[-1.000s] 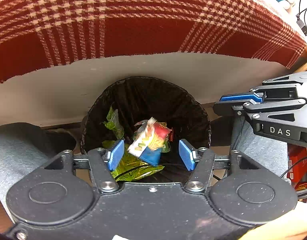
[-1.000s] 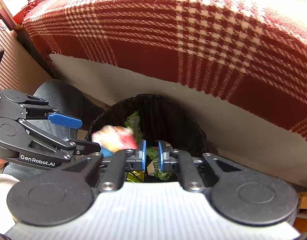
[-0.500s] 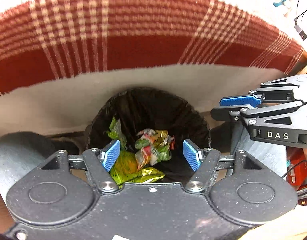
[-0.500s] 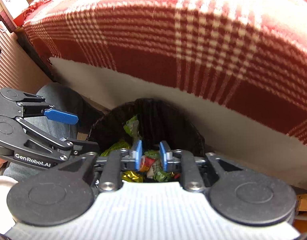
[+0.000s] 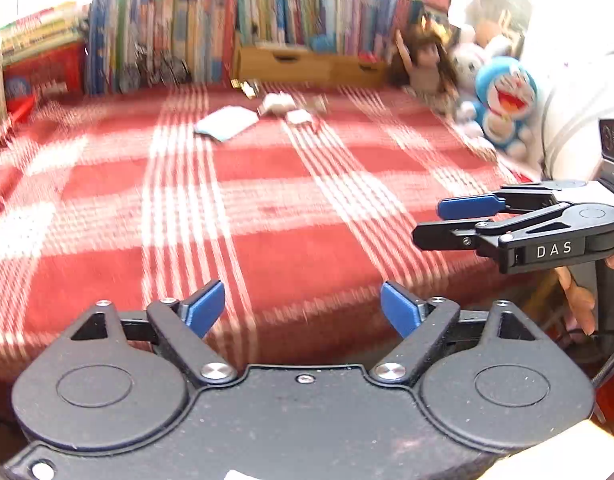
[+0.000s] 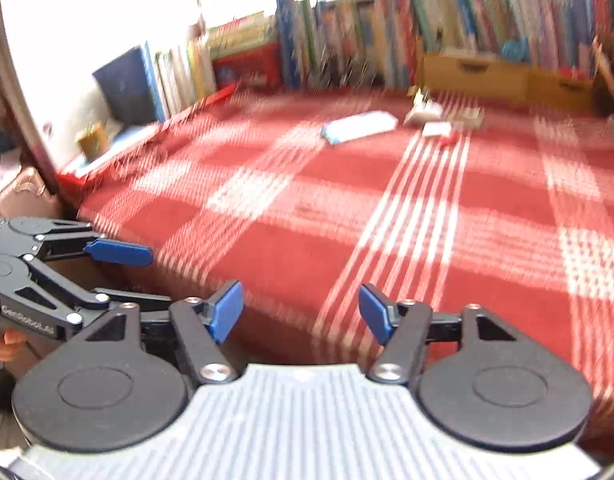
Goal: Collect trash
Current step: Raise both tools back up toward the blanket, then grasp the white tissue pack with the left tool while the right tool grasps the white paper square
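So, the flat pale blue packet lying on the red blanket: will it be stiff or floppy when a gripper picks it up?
The pale blue packet looks thin and flat, so probably floppy and light. It may sag from a grip at one edge. It lies flush on the soft blanket, so the fingers might pinch cloth too. The picture is blurred, so this is uncertain.

Strong daylight is washing out the top left corners to white. Motion blur is smearing the red plaid blanket (image 5: 267, 208) and the books (image 6: 347, 32); fisheye curvature is bending the edges, while the near gripper bodies are staying sharp.
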